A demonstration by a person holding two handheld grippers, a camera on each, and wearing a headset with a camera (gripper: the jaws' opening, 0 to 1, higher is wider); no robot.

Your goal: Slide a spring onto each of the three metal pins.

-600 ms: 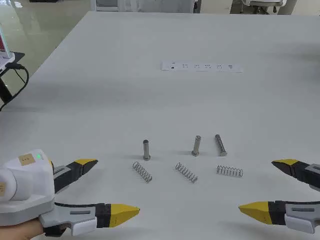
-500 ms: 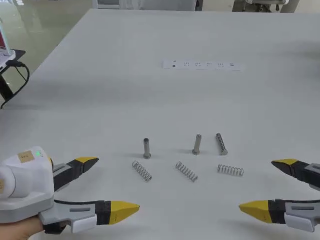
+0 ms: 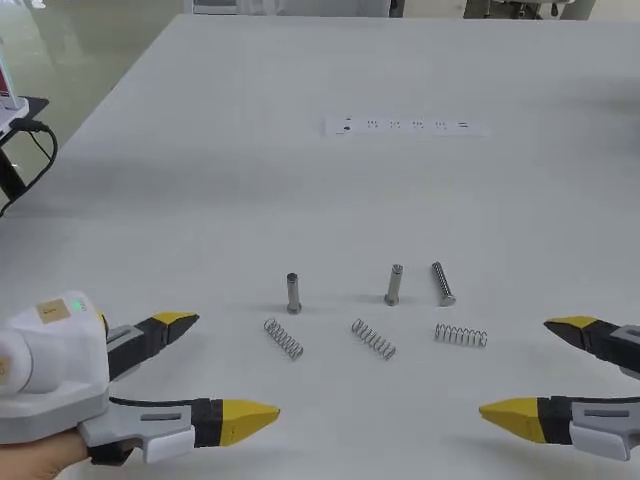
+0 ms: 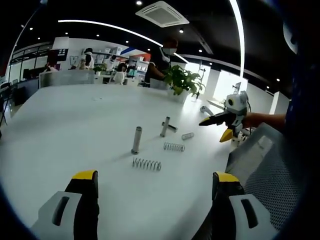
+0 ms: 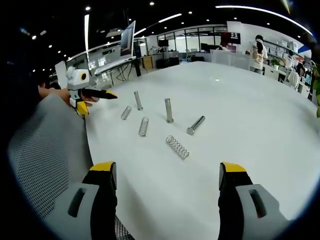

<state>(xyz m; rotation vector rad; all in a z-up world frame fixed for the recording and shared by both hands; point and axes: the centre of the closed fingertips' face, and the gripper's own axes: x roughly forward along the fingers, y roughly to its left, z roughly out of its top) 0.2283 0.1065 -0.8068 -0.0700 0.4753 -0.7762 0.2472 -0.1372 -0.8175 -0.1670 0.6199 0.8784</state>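
The left gripper [image 3: 236, 366] holds its two yellow-tipped jaws spread wide with nothing between them. Its grey body and the hand around it are cut off at the bottom-left corner of the head view. The right gripper [image 3: 512, 366] is released and bare too, and most of its body runs off the right edge.

The task's things sit on the white tabletop [image 3: 250, 180], ahead of both pairs of jaws and in the space between them, touching neither. Three small coiled steel springs lie in a row. The left spring [image 3: 284, 339] is nearest the left gripper's jaws, the middle spring [image 3: 373, 341] lies between the two grippers, and the right spring [image 3: 461, 336] is nearest the right gripper's jaws.

Just beyond each spring is a short metal pin, and every spring lies apart from its pin. The left pin [image 3: 293, 293] and middle pin [image 3: 394, 284] stand upright. The right pin [image 3: 442, 284] lies on its side, flat head pointing back toward the right gripper's jaws. In the left gripper view it is partly hidden behind the middle pin.

Far beyond the pins lies a flat white strip with small dark marks [image 3: 404, 126], too small to read. In the left gripper view, a grey mesh surface [image 4: 270, 170] crowds in beside one jaw; I cannot tell what it belongs to.
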